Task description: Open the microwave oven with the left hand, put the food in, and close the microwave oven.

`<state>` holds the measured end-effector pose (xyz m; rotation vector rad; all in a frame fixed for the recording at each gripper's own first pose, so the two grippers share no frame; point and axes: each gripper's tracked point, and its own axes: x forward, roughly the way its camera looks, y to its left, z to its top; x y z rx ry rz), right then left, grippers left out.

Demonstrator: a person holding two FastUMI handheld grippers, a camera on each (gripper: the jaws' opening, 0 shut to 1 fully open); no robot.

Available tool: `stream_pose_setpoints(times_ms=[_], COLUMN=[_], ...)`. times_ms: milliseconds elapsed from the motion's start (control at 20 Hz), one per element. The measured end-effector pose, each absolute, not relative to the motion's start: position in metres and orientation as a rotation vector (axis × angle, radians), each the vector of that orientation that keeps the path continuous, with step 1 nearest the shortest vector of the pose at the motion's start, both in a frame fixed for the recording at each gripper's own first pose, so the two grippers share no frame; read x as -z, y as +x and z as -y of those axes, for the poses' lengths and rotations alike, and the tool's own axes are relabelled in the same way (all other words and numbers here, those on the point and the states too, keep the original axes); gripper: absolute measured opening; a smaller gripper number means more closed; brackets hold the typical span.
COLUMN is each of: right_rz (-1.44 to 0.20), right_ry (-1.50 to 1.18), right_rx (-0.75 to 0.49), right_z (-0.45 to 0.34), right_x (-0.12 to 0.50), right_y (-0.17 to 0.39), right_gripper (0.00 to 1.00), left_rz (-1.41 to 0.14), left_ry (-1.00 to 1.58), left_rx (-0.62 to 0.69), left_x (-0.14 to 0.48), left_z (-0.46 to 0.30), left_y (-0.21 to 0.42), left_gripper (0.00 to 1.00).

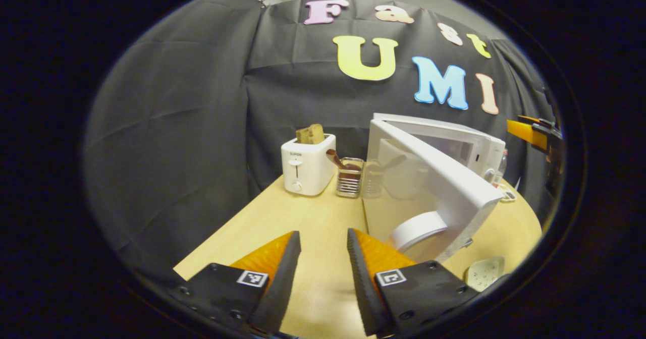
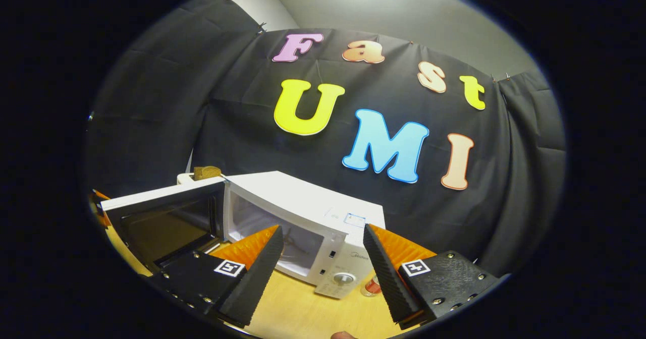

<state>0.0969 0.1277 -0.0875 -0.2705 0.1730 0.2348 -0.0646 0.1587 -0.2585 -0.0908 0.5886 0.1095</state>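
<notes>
The white microwave stands at the back right of the wooden table, its door swung wide toward me. My left gripper is open and holds nothing, hovering over the table just left of the door's free edge. A white round shape shows on the door's shiny face; I cannot tell what it is. In the right gripper view the microwave lies close below, with the door open to its left and the cavity exposed. My right gripper is open and holds nothing, in front of the cavity and control panel.
A white toaster with bread in it and a metal utensil holder stand at the back of the table. A white power strip lies near the front right edge. The right gripper shows at the far right. A small bottle stands beside the microwave.
</notes>
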Motion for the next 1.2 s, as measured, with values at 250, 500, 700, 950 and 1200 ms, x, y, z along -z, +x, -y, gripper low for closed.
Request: stream_pose_setpoints(times_ms=[250, 500, 700, 950, 1200], right_rz=[-0.175, -0.173, -0.174, -0.205, -0.205], right_ry=[-0.237, -0.211, -0.208, -0.209, -0.199], right_rx=[-0.174, -0.143, -0.114, -0.073, 0.003], right_z=[-0.084, -0.057, -0.036, -0.006, 0.028], right_x=[0.083, 0.080, 0.080, 0.088, 0.081], right_y=[0.086, 0.078, 0.066, 0.049, 0.041], right_gripper=[0.97, 0.97, 0.97, 0.97, 0.97], left_rz=[-0.557, -0.533, -0.541, -0.537, -0.529], left_ry=[-0.046, -0.081, -0.067, -0.043, -0.029], left_rx=[-0.090, -0.081, -0.011, 0.070, 0.147], left_x=[0.241, 0.234, 0.233, 0.232, 0.226], left_z=[-0.134, -0.113, -0.083, -0.047, -0.015], left_y=[-0.060, -0.055, -0.050, -0.037, -0.021], left_gripper=[0.05, 0.07, 0.07, 0.08, 0.08])
